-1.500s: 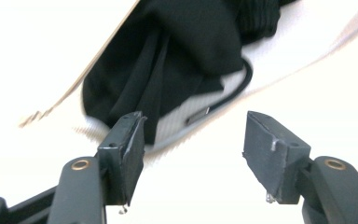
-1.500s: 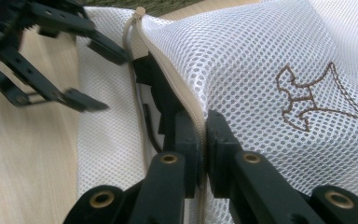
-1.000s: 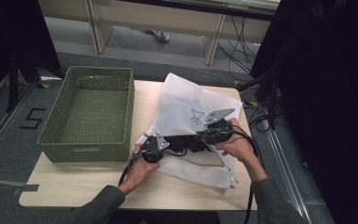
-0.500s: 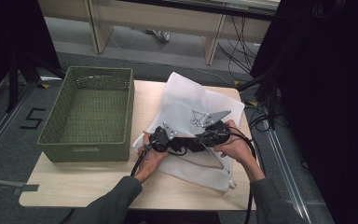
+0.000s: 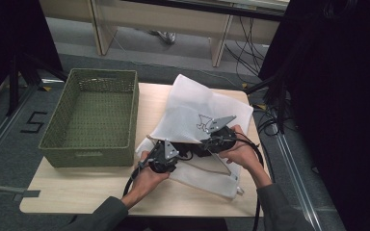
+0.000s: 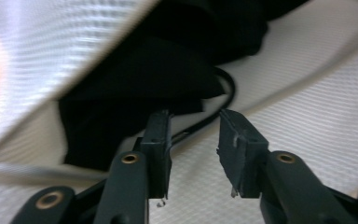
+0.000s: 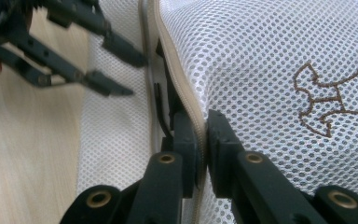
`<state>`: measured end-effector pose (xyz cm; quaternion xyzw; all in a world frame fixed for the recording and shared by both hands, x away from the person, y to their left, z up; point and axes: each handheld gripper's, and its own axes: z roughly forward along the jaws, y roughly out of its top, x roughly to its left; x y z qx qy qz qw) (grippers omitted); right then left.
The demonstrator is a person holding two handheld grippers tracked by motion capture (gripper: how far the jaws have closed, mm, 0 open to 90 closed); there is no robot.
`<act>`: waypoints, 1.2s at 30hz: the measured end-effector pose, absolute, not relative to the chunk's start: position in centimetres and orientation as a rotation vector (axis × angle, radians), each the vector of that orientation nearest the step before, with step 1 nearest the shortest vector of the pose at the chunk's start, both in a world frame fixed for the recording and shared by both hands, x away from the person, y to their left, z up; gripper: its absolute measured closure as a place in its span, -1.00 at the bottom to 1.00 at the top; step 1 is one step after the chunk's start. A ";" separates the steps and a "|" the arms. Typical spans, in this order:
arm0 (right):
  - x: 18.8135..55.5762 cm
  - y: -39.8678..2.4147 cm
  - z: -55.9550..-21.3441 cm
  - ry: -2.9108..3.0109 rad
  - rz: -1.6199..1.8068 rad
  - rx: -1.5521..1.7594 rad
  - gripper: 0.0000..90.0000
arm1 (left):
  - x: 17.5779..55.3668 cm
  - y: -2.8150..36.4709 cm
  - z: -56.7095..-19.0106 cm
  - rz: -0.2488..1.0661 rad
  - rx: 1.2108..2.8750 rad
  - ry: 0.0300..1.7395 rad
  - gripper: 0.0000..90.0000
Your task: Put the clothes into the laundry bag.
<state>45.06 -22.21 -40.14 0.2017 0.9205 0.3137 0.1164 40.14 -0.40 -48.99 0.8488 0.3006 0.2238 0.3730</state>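
Note:
A white mesh bag [image 5: 197,103] lies on the wooden table [image 5: 77,187] with a black garment [image 6: 135,84] inside its open mouth. My right gripper [image 7: 204,122] is shut on the bag's beige zipper edge [image 7: 177,70] and holds the upper flap up. In the high view it [image 5: 198,144] sits at the mouth from the right. My left gripper [image 6: 193,116] faces the dark cloth; its jaws have just been opening and nothing is pressed between the pads. A thin black cord [image 6: 223,98] runs beyond the gap. The left gripper [image 7: 130,74] also shows open over the lower mesh layer.
A green woven basket [image 5: 94,118] stands on the left part of the table, close to the bag's left corner. A brown embroidered mark [image 7: 326,102] is on the bag's upper flap. Cables trail from both grippers toward the table's near edge.
The left gripper went right toward the bag's mouth, then drew back a little toward the near edge, and its jaws opened. The right gripper kept its hold on the zipper edge.

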 end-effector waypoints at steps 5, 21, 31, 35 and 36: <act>44.9 -22.2 -40.1 2.682 0.914 0.596 0.87 | 41.5 -2.2 -50.6 0.509 2.197 0.746 0.76; 45.1 -22.4 -40.2 2.703 0.903 0.603 0.90 | 46.7 -5.8 -51.2 0.720 2.204 0.835 0.97; 45.4 -22.7 -40.4 2.697 0.941 0.599 0.90 | 44.7 -5.1 -50.1 0.652 2.162 0.815 0.67; 45.5 -22.9 -40.4 2.686 0.948 0.629 0.89 | 42.7 -4.8 -49.5 0.590 2.144 0.783 0.59; 45.4 -22.9 -40.4 2.685 0.937 0.659 0.89 | 42.2 -4.7 -49.5 0.577 2.142 0.775 0.59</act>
